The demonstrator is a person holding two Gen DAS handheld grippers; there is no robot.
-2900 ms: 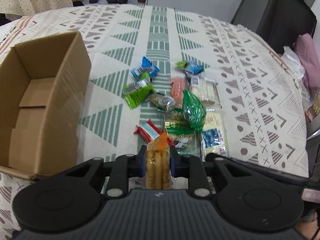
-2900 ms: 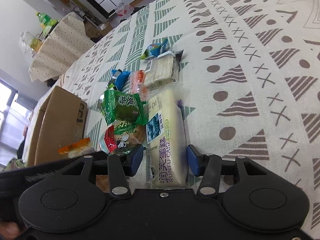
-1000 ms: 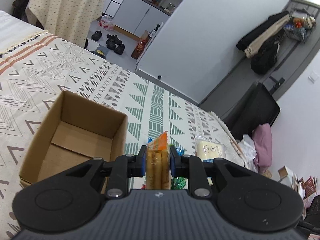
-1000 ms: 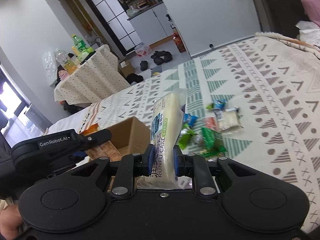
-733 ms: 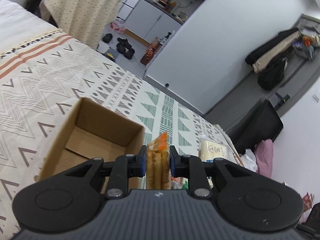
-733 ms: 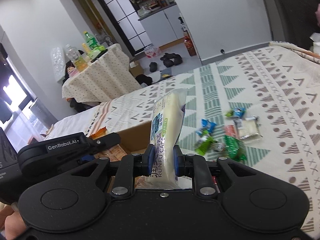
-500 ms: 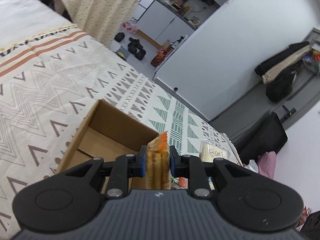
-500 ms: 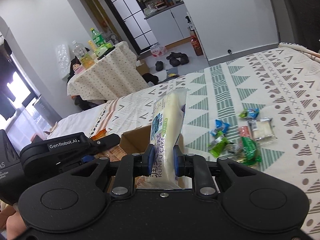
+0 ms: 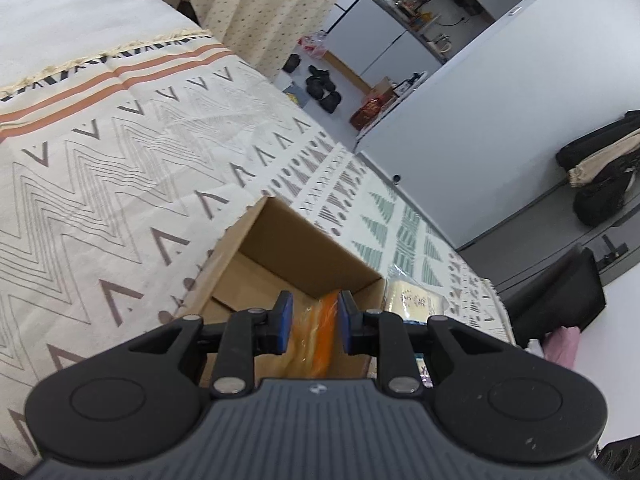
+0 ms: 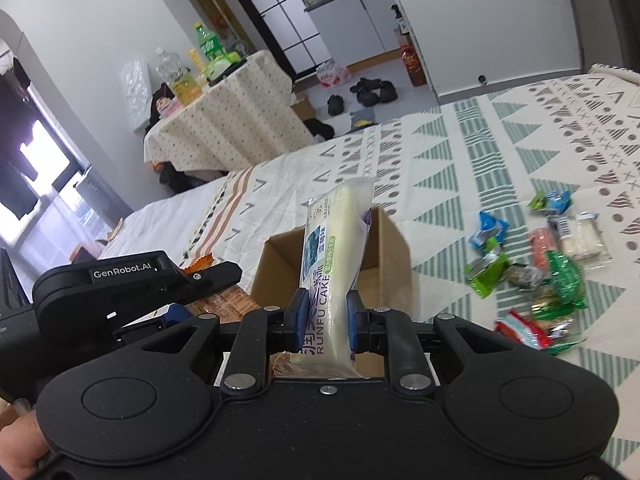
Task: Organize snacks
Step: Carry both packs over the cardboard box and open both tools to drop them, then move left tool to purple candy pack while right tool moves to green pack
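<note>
Patterned bedspread (image 9: 120, 184) fills the left wrist view, with an open cardboard box (image 9: 288, 264) at lower centre. At the bottom, the left hand-held gripper (image 9: 314, 320) hangs over the box mouth, its blue pads barely parted around an orange-ended biscuit pack (image 9: 316, 340) that looks to be slipping free; let it drop flat onto the box floor. In the right wrist view, the right hand-held gripper (image 10: 323, 322) pinches an upright RUNFU CAKE packet (image 10: 334, 260) in front of the box at centre frame. Best to wait until the left one clears. Loose snacks (image 10: 536, 272) lie at right
</note>
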